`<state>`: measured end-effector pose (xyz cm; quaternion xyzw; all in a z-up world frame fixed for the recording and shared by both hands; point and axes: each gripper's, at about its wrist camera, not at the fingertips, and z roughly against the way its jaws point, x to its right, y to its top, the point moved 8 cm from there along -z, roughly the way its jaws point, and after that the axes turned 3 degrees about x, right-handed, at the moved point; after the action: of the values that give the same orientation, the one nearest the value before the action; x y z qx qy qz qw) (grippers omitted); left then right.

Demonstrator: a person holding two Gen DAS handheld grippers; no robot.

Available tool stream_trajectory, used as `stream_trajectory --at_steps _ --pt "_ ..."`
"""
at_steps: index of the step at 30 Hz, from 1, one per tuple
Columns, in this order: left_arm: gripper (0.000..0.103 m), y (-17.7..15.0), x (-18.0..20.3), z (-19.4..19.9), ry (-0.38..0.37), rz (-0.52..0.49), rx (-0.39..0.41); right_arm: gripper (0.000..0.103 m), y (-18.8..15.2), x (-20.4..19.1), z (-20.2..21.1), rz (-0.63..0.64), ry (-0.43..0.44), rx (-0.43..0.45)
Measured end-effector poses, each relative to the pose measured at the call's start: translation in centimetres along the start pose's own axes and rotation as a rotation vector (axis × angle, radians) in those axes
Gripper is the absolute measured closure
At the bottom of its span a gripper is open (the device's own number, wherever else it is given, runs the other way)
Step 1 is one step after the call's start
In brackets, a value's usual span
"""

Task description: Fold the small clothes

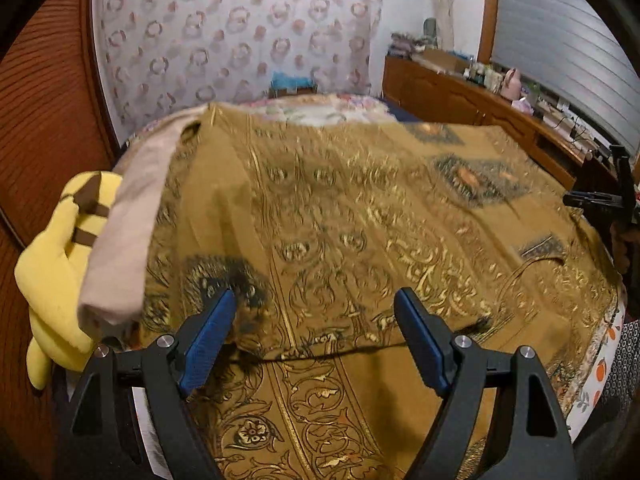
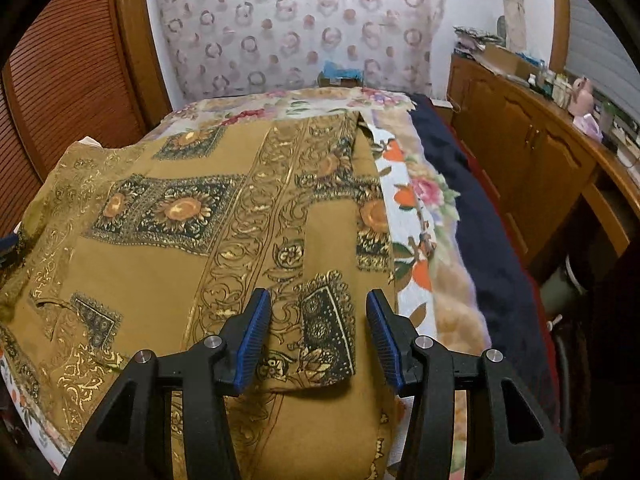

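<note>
An ochre garment (image 1: 360,216) printed with gold scrollwork and dark sunflower panels lies spread over the bed. My left gripper (image 1: 316,300) hovers open above its near left part, blue pads wide apart, nothing between them. In the right wrist view the same garment (image 2: 168,216) covers the bed's left side, a folded-over flap with a dark panel (image 2: 328,328) lying near its right edge. My right gripper (image 2: 318,300) stands open over that flap, pads clear of the cloth. The right gripper also shows at the far right of the left wrist view (image 1: 616,196).
A yellow plush toy (image 1: 60,264) and a pale pink cloth (image 1: 132,220) lie at the bed's left edge. A floral blanket (image 2: 420,216) and dark blue cover (image 2: 480,232) run along the right. A wooden cabinet (image 2: 532,160) with clutter stands at right; a slatted wooden door (image 2: 68,80) at left.
</note>
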<state>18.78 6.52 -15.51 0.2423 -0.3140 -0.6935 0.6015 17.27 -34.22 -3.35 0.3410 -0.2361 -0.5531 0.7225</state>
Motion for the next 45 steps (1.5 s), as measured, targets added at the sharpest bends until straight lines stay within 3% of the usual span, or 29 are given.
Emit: stream_trajectory --at_steps 8,9,26,29,34,37,39,45 --pt "0.021 -1.4 -0.1 -1.8 0.030 -0.019 -0.064 0.051 0.0 -0.1 -0.5 0.019 -0.017 -0.001" --pt "0.021 -1.6 -0.1 -2.1 0.036 -0.024 -0.073 0.051 0.1 -1.1 -2.3 0.026 -0.021 -0.001" --pt "0.015 -1.7 -0.2 -2.4 0.037 -0.019 -0.076 0.051 -0.7 -0.6 -3.4 0.053 -0.029 0.000" --pt "0.019 -1.8 -0.4 -1.6 0.047 -0.011 -0.049 0.051 -0.7 -0.6 -3.4 0.053 -0.029 -0.001" --pt "0.025 -1.2 -2.1 1.1 0.053 0.087 0.045 0.051 -0.6 -0.6 -3.4 0.054 -0.028 0.000" --pt "0.034 -0.7 -3.2 2.6 0.075 0.121 0.090 0.051 -0.7 -0.6 -3.4 0.054 -0.028 0.000" --pt "0.046 -0.5 -3.9 3.0 0.094 0.122 0.095 0.051 -0.7 -0.6 -3.4 0.055 -0.028 0.000" --pt "0.053 -0.5 -5.5 2.4 0.152 0.113 0.072 0.051 -0.7 -0.5 -3.4 0.055 -0.027 0.000"
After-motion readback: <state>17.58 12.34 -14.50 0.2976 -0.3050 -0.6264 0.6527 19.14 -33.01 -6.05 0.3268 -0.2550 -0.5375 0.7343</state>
